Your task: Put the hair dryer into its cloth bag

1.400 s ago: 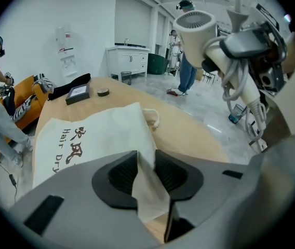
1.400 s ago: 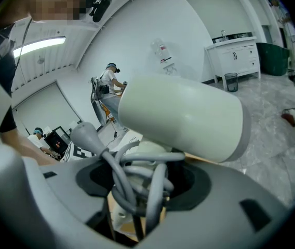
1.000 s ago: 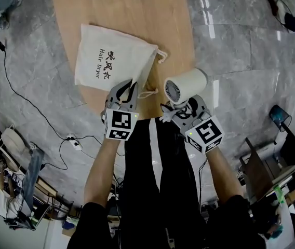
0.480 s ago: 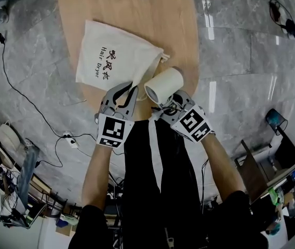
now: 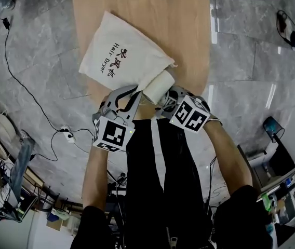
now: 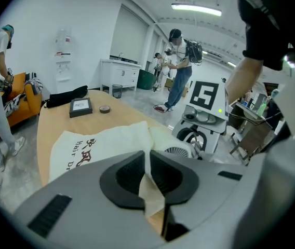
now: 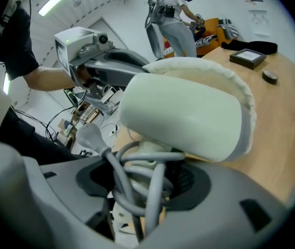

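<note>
Insertion step: the left gripper [image 5: 128, 93], jaws nearly together, pinches the near hem of the cloth bag [image 5: 121, 56] on the worktop [image 5: 189, 35]; the right gripper [image 5: 169, 98], jaws wide, clamps the cord-wrapped handle of the hair dryer [image 5: 158, 86], barrel at the bag's mouth. Next, probably: hold the hem up and push the barrel farther in (handle last). How deep the nozzle sits is hidden by cloth.

The cloth bag [image 5: 121, 56] is matt, off-white woven fabric, softly creased. The hair dryer [image 7: 184, 113] has a smooth, matt cream plastic body and a grey rubbery cord [image 7: 152, 191]. The table [image 5: 189, 35] is pale, smooth wood, and the floor [image 5: 251, 45] looks like glossy grey stone. The left gripper [image 6: 150, 178] and right gripper [image 7: 142, 178] have matt grey plastic shells and black ribbed pads [image 6: 126, 175].
</note>
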A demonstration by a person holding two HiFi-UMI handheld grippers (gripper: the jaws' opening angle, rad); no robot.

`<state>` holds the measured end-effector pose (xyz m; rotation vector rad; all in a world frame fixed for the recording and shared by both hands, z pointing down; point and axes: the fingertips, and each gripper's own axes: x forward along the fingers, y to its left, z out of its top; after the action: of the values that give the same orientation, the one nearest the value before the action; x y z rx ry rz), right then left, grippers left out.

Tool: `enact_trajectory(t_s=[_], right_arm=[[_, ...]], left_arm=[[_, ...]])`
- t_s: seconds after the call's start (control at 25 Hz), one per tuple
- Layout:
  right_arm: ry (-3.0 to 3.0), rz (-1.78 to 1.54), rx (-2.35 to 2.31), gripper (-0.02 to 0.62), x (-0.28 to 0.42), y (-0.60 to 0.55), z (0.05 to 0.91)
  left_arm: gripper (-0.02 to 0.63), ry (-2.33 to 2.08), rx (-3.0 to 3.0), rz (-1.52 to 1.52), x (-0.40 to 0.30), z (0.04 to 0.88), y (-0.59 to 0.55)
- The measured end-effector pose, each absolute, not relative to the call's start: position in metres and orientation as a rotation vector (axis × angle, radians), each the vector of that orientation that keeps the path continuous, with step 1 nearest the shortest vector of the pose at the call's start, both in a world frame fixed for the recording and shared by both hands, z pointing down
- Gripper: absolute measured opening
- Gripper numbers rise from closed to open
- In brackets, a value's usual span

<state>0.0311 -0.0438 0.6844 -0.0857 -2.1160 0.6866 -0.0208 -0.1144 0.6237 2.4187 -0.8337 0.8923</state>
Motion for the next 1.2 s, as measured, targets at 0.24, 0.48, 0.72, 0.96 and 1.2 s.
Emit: enact_trajectory(t_s=[0.24, 0.48, 0.72, 0.96, 1.2], right_arm=[[-2.056, 0.594, -0.153, 0.268, 0.029, -0.045, 0.695], [-2.022, 0.636, -0.121, 0.268, 0.025, -0.068, 0.705], [-1.982, 0.704, -0.113, 0.268, 0.022, -0.074, 0.716], [-1.92, 0.787, -0.023, 0.268, 0.014, -0.075, 0.727], [-1.838, 0.781, 0.072, 0.27, 0.005, -0.08, 0.73]], left_arm=[[0.038, -0.781, 2.423, 0.954, -0.021, 0.621, -0.102], [0.038, -0.736, 2.415, 0.954, -0.02, 0.627, -0.1], [0.038, -0.681, 2.43, 0.995, -0.014, 0.634, -0.097], [0.038, -0.657, 2.424, 1.007, -0.014, 0.636, -0.09], [0.038, -0.679, 2.376, 0.981, -0.017, 0.644, -0.092]])
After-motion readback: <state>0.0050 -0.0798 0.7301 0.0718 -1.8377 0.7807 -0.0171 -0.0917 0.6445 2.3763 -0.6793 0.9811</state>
